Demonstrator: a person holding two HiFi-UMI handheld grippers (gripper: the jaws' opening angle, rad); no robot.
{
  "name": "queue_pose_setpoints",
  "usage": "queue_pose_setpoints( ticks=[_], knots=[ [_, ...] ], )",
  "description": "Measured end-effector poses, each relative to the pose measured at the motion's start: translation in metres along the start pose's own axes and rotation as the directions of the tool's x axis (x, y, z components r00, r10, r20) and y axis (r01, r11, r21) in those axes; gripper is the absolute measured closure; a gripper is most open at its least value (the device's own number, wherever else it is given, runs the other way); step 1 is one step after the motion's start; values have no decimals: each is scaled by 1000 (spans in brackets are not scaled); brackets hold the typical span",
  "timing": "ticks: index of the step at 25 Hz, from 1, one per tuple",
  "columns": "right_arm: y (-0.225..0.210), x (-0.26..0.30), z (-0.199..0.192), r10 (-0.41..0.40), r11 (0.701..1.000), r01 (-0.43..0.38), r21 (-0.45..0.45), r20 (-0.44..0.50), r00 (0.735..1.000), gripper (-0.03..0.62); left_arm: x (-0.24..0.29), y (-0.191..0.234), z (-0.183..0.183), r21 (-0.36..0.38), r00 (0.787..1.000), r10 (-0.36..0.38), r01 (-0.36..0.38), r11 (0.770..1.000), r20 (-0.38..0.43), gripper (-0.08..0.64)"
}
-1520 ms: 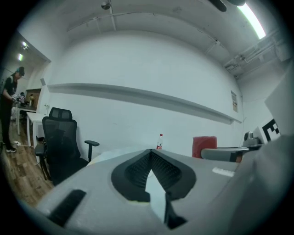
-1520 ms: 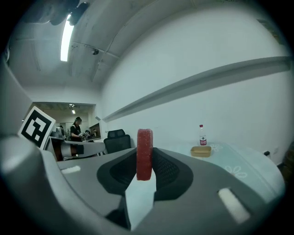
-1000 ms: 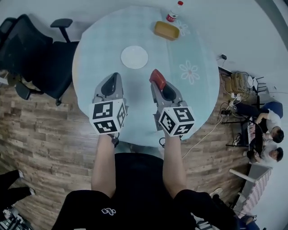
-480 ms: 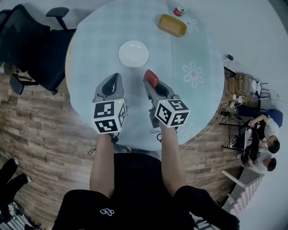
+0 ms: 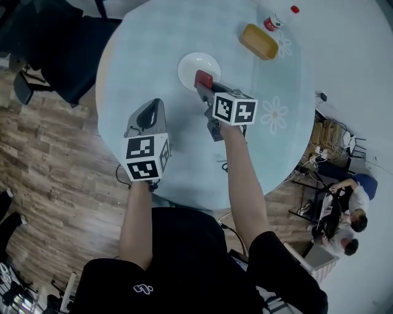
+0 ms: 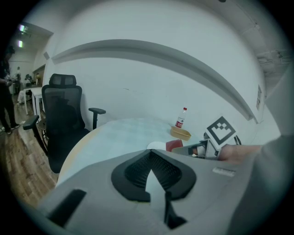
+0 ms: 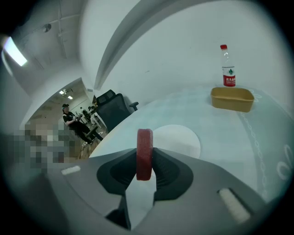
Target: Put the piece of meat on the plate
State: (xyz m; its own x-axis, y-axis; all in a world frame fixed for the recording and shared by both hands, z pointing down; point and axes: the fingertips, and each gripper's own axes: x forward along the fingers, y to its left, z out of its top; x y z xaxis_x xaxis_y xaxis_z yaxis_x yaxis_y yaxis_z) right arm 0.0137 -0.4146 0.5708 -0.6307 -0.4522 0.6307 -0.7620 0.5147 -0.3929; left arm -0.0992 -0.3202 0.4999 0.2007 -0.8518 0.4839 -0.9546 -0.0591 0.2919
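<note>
Red and flat, the piece of meat [image 7: 144, 153] stands on its edge between the jaws of my right gripper [image 5: 204, 87], which are pressed on it from both sides and are only as far apart as the slice is thick. In the head view the meat is over the near rim of the white plate [image 5: 190, 63], and in the right gripper view the plate lies just beyond and below it, so I judge it is above the plate and not yet resting on it, though I cannot tell this for sure. My left gripper [image 5: 152, 109] is apart from the plate, over the pale blue tabletop [image 5: 147, 43] on the near side, with its jaws together and nothing between them. A yellow container [image 5: 258, 42] and a bottle [image 5: 277, 18] stand far from the plate, at the other edge of the tabletop, and I think they play no part. So the picking up and the carrying look done to me; what is left is to lower the meat onto the middle of the plate, let the jaws go apart and take the gripper away
</note>
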Motion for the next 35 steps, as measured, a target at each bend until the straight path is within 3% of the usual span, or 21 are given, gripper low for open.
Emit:
queue_pose_setpoints(
  ticks=[7,10,14,18,21,24,26,29,31,35],
  knots=[
    [-10,44,13,22,998,-16,54,-108,994,492,-4,30,2,-32,999,47,-47,998,4,566],
    [-15,57,10,40,992,-22,125,-137,990,492,-6,38,3,-42,998,55,-55,998,6,566],
    [-25,64,12,57,965,-30,260,-97,994,489,-8,46,0,-53,998,58,-58,997,0,566],
    [-44,62,5,-12,934,46,355,-98,995,426,-13,46,2,-48,999,47,-47,998,4,566],
    [-51,56,3,-60,928,86,362,-82,995,393,-16,46,5,-39,999,33,-33,999,10,566],
    [-53,48,7,-113,929,120,349,-41,993,304,-20,45,5,-31,1000,16,-16,999,11,566],
    [-51,38,12,-141,932,133,338,-3,990,304,-23,43,6,-25,1000,2,-2,1000,13,566],
    [-39,12,28,-165,941,127,315,97,982,320,-30,38,13,-7,999,-25,26,1000,26,566],
    [-25,-15,42,-190,954,135,268,191,963,388,-35,32,20,8,998,-49,49,999,41,566],
    [17,-81,71,-217,970,148,190,420,881,553,-45,15,40,49,990,-114,110,993,82,566]
  ],
)
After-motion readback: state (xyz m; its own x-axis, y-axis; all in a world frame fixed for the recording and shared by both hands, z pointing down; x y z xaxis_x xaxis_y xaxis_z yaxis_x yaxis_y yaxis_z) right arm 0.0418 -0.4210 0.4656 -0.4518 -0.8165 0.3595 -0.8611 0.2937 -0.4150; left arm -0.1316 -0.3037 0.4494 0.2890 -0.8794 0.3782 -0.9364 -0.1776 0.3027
